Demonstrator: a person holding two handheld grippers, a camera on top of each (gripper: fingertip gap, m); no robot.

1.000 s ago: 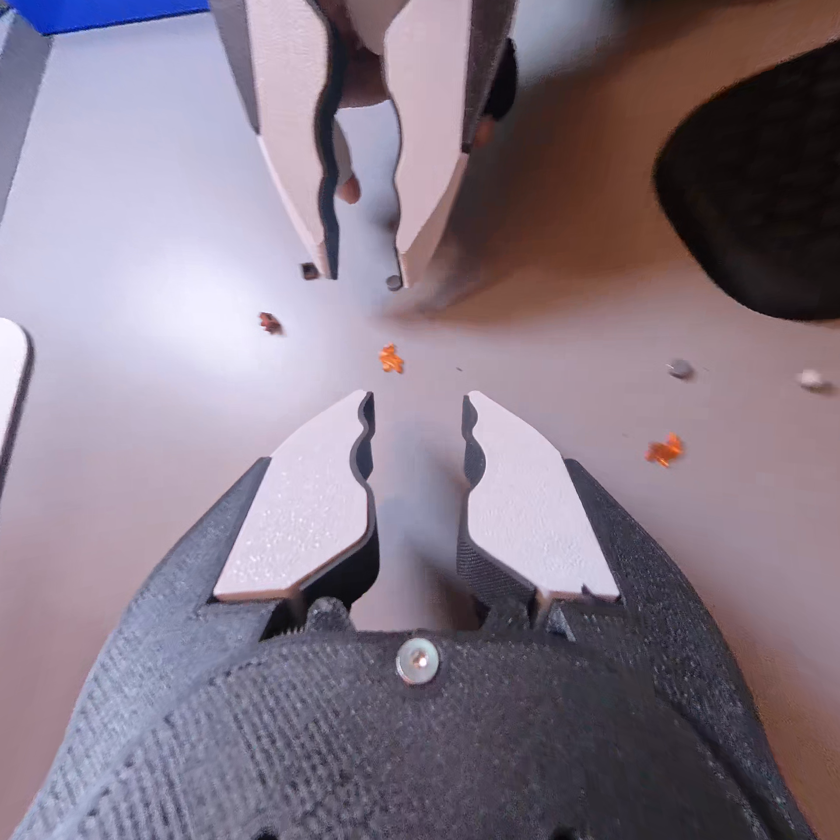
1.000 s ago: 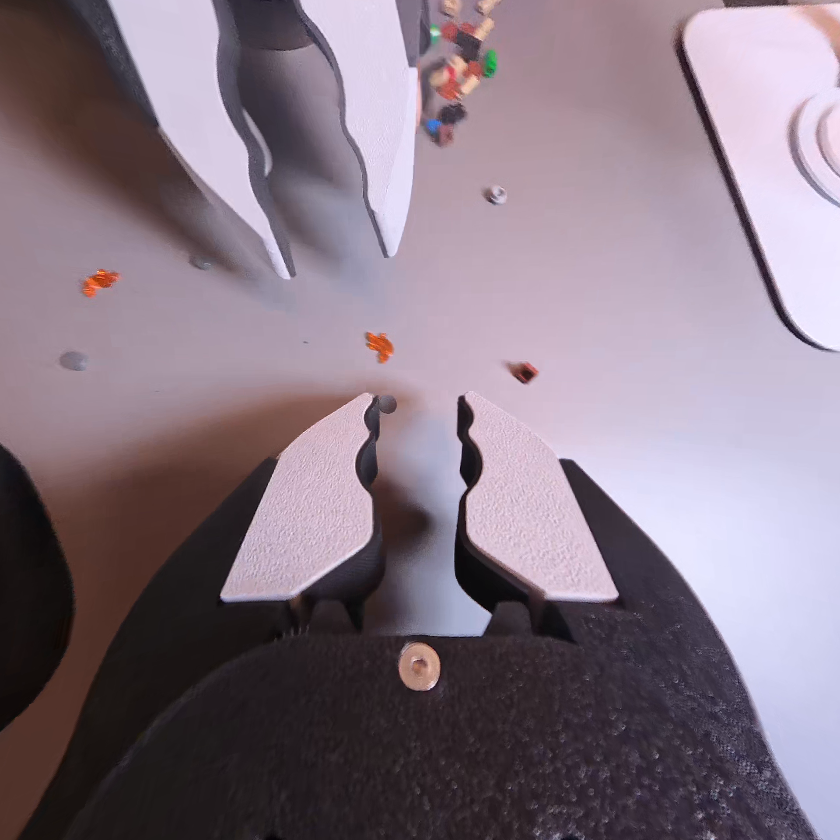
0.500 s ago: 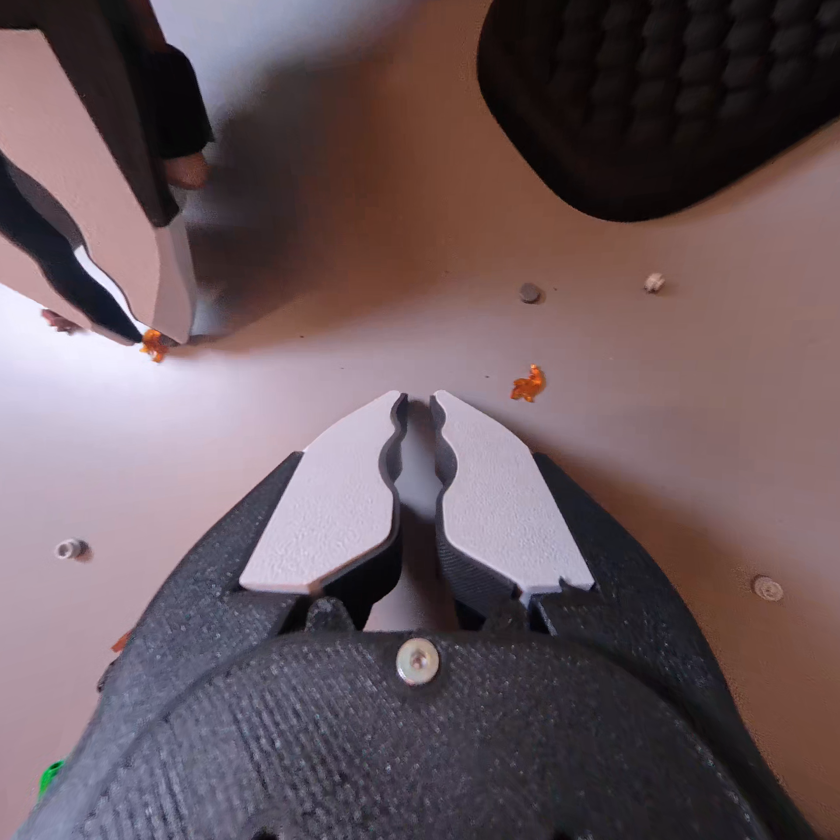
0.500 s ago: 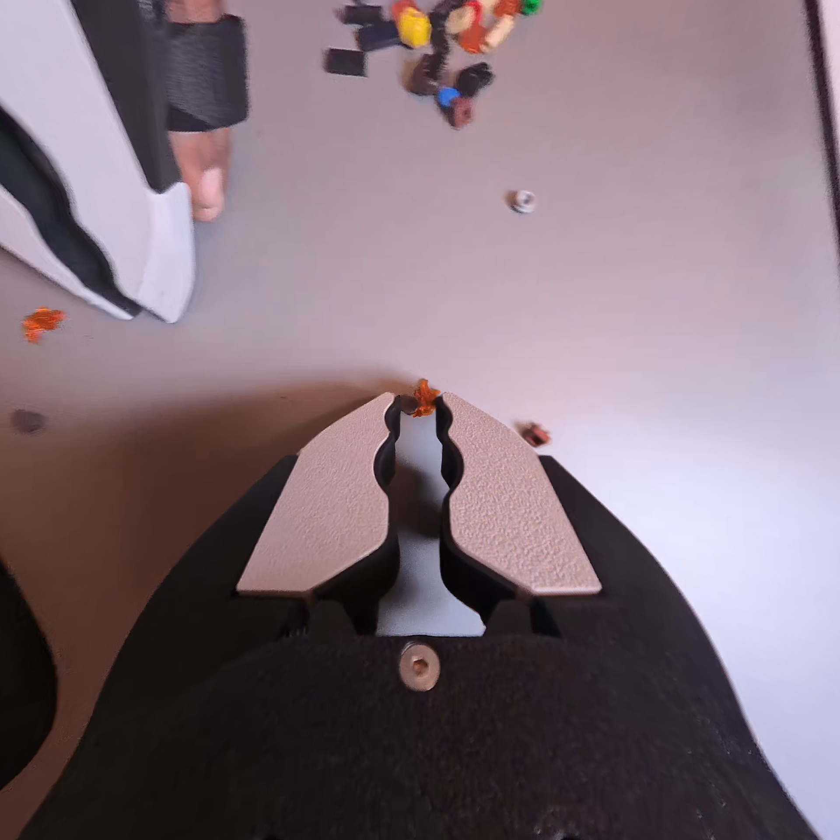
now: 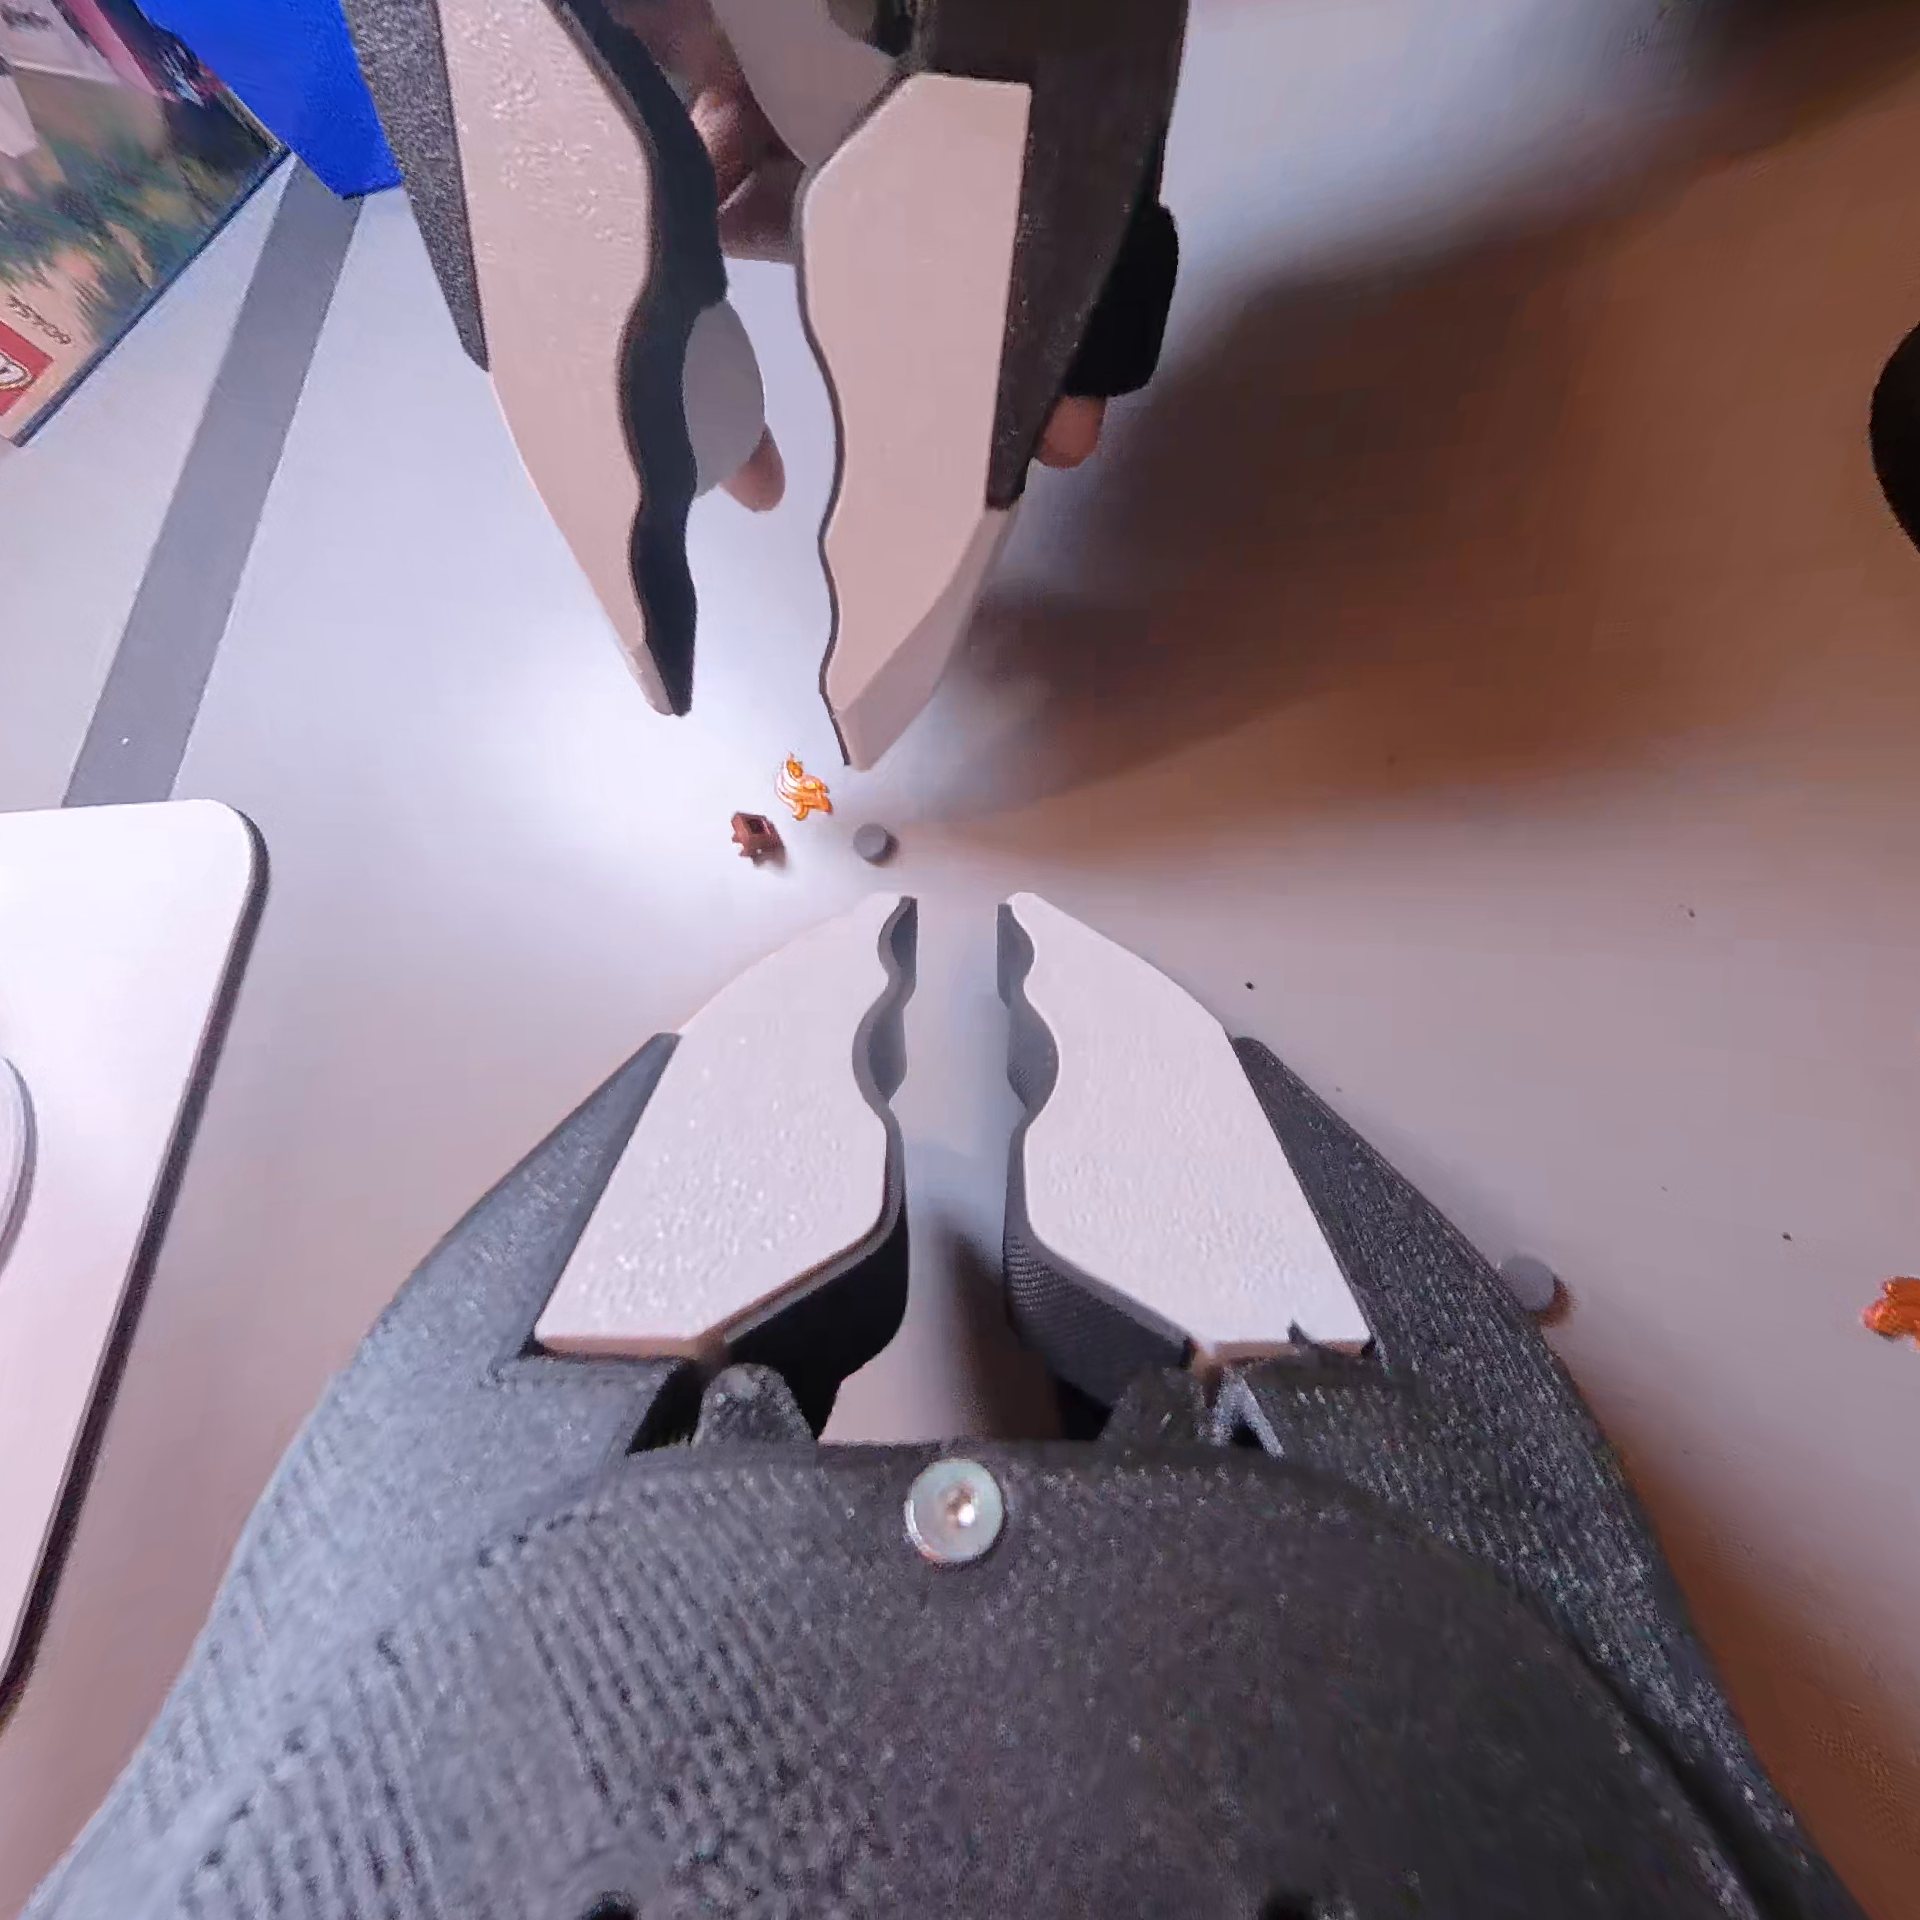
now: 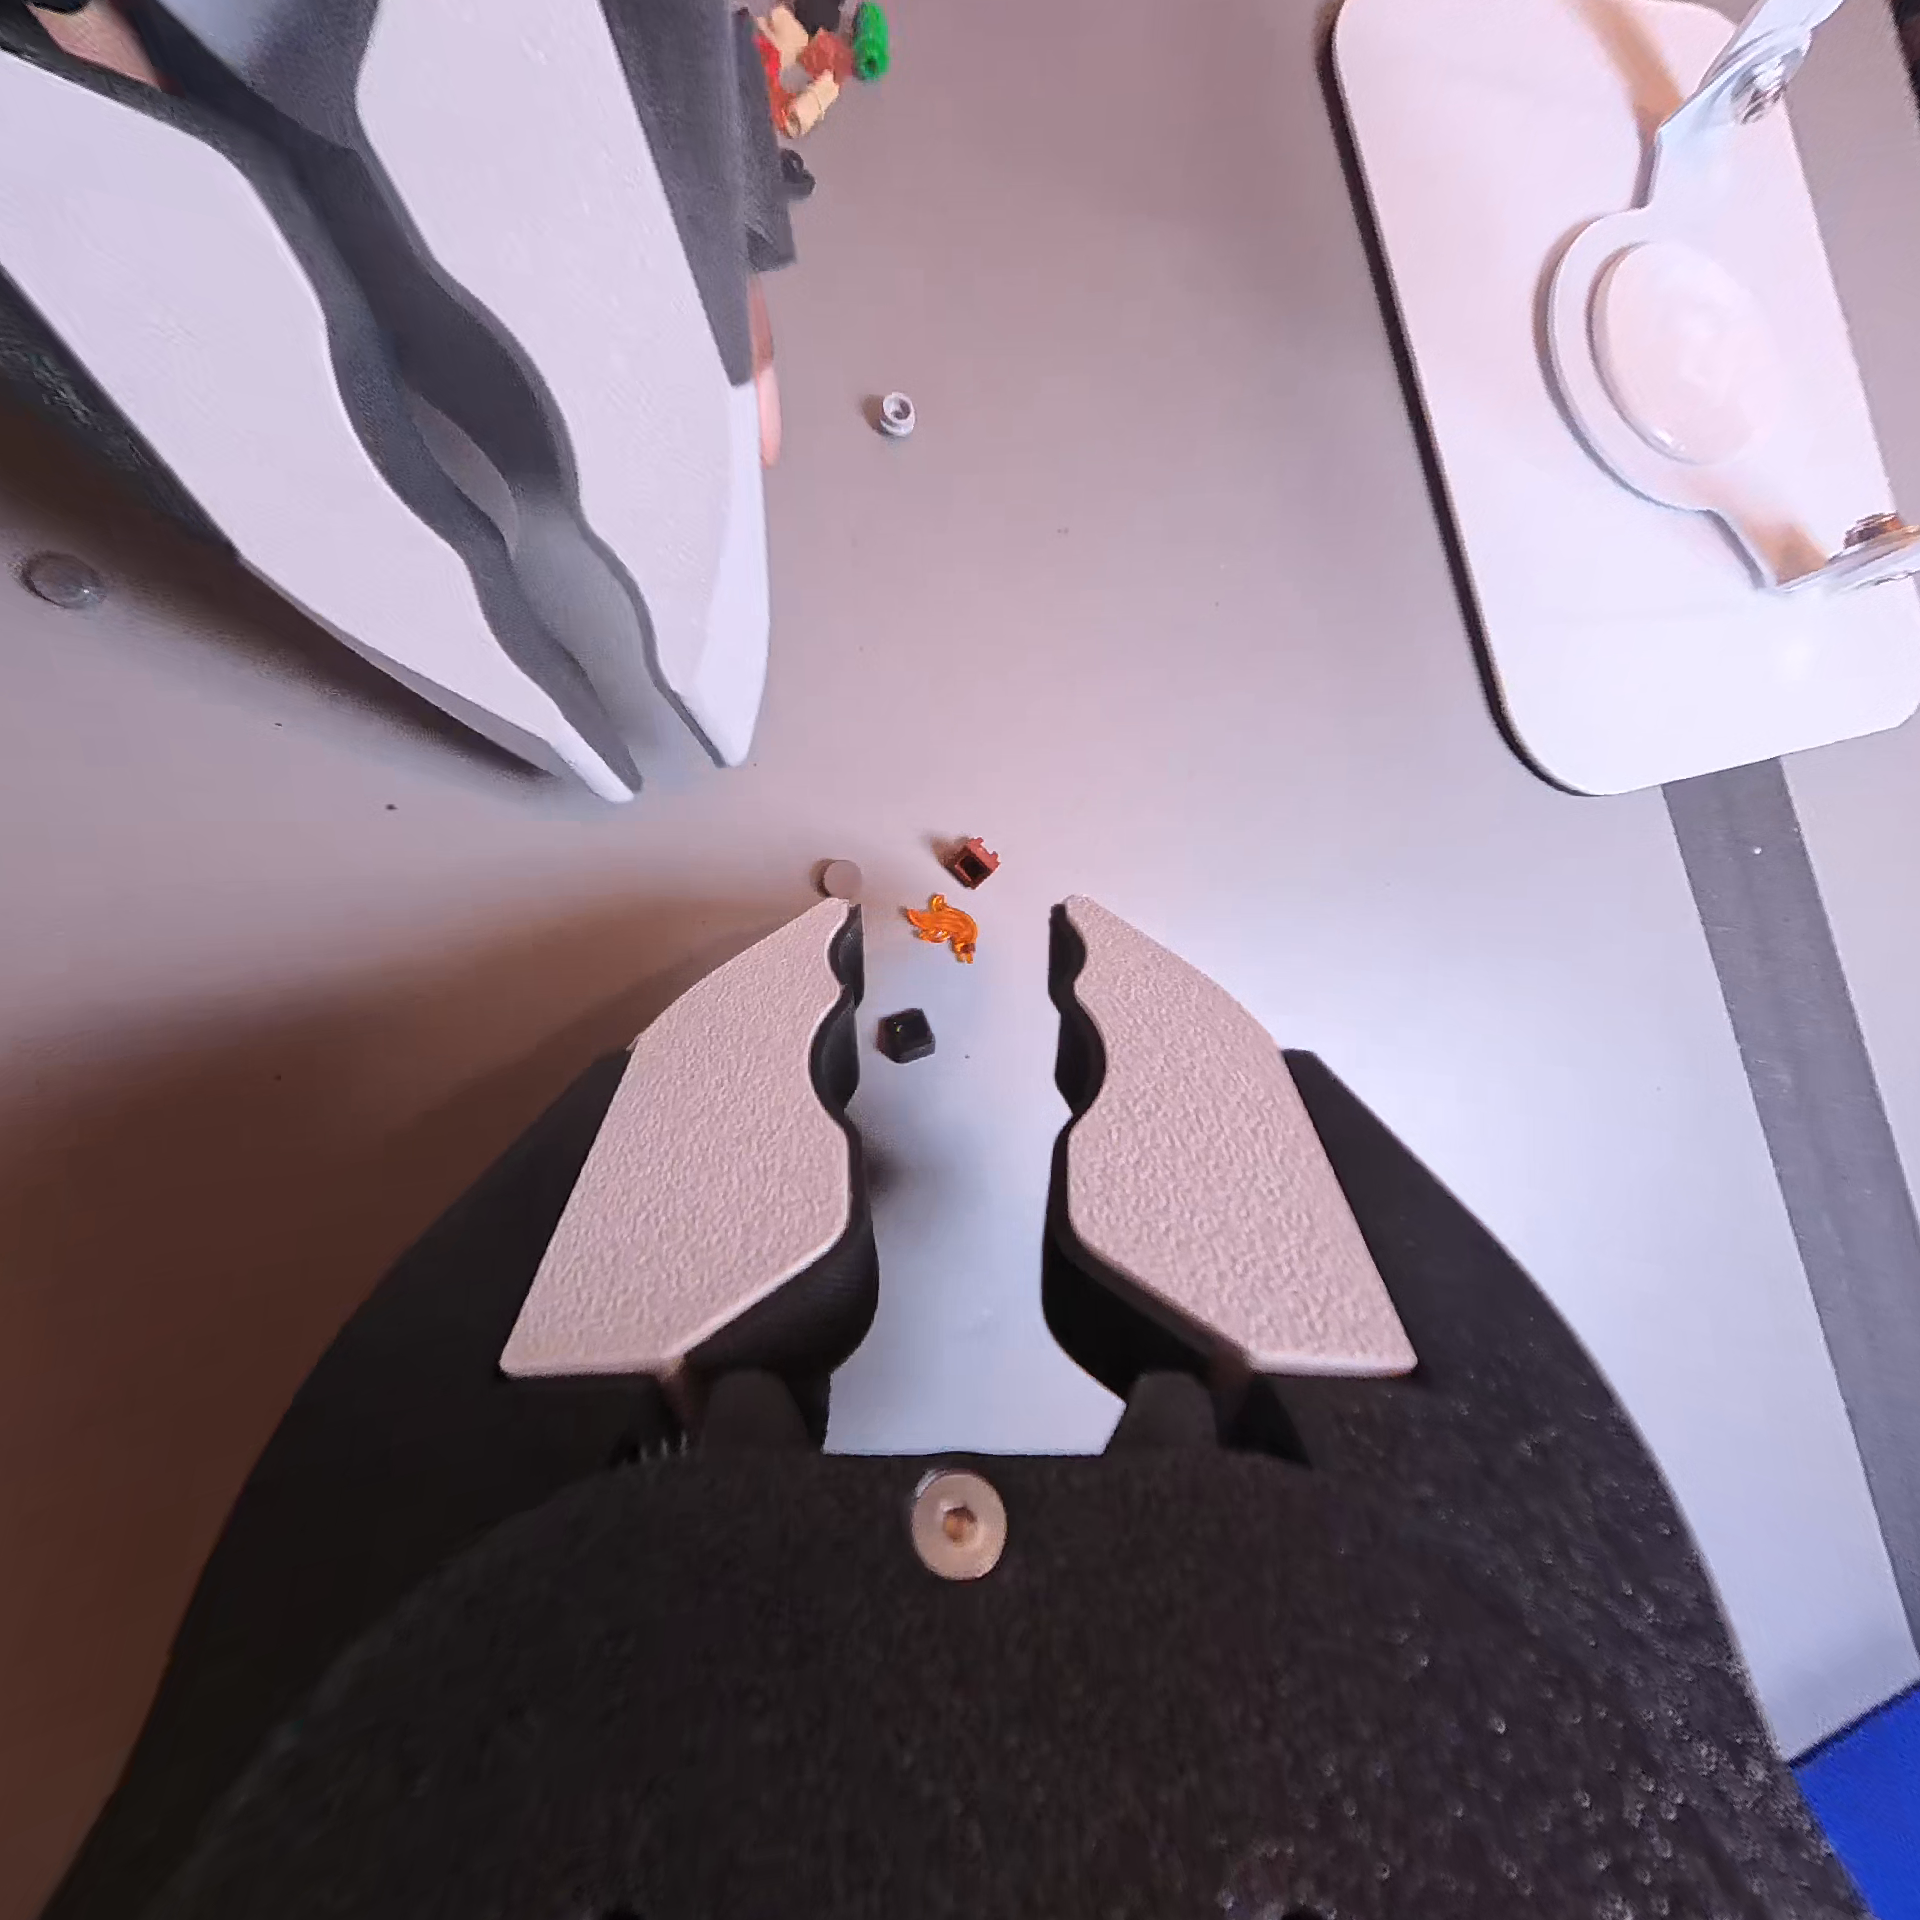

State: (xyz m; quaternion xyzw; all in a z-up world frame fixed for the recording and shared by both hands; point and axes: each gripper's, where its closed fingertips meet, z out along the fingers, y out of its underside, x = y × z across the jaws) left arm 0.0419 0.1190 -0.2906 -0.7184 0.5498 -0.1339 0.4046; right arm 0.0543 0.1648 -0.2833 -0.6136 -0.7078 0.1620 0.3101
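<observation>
My two grippers face each other tip to tip over a grey table (image 6: 1143,520). My right gripper (image 6: 956,914) is open. An orange see-through flame piece (image 6: 943,928) lies on the table between its fingertips, untouched, and a small black piece (image 6: 906,1037) lies further in. A brown brick (image 6: 975,862) and a grey round stud (image 6: 840,876) lie just ahead. My left gripper (image 5: 956,904) is open by a narrow gap and empty, just short of the stud (image 5: 873,842), brick (image 5: 755,836) and flame (image 5: 802,787).
A white plate with a metal clamp (image 6: 1558,416) lies at the right, and shows in the left wrist view (image 5: 104,1039). A pile of small coloured bricks (image 6: 821,52) and a grey stud (image 6: 891,412) lie behind. Another orange piece (image 5: 1896,1330) and stud (image 5: 1529,1283) lie to the right. The grey stud (image 6: 891,412) sits 9 cm or so from the ends of my left fingers.
The right jaws narrowed around the orange flame piece at their tips, then opened again; it lies on the table. The left gripper swung away, narrowed, and has come back facing the right one.
</observation>
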